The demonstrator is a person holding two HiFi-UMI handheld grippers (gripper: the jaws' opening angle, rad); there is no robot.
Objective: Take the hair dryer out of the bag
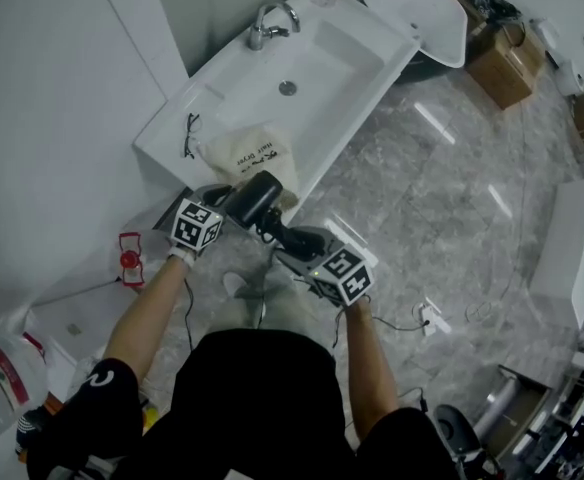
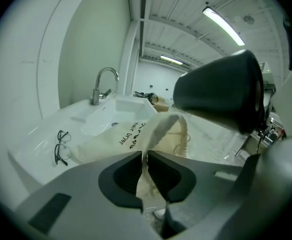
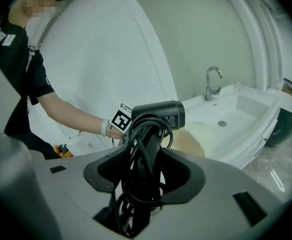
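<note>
Dryer [image 1: 252, 196] sits outside cloth bag [image 1: 250, 154].

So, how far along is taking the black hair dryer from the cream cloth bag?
Done: black hair dryer is clear of the cream cloth bag. In hand: right gripper clamps its cord-wrapped handle, left gripper pinches the bag. Left: perhaps setting it down.
</note>
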